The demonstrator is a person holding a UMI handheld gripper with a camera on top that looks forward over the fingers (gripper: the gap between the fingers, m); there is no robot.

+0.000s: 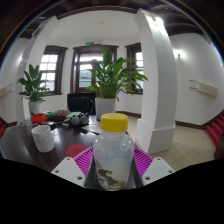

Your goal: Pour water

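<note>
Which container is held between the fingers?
The bottle with the yellow cap, between the gripper fingers; the white cup stands apart on the table.

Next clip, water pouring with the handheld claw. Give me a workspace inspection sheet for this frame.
Surface: dark table, partly occupied.
Job's things: clear bottle with yellow cap, upright between the claw fingers; white cup on the table beside it.
Clutter: small items at the table's far side, too small to identify.
Claw: claw with both pink pads against the bottle, shut on it.
Cables: nothing seen.
Surroundings: potted plants, white pillar, windows.
</note>
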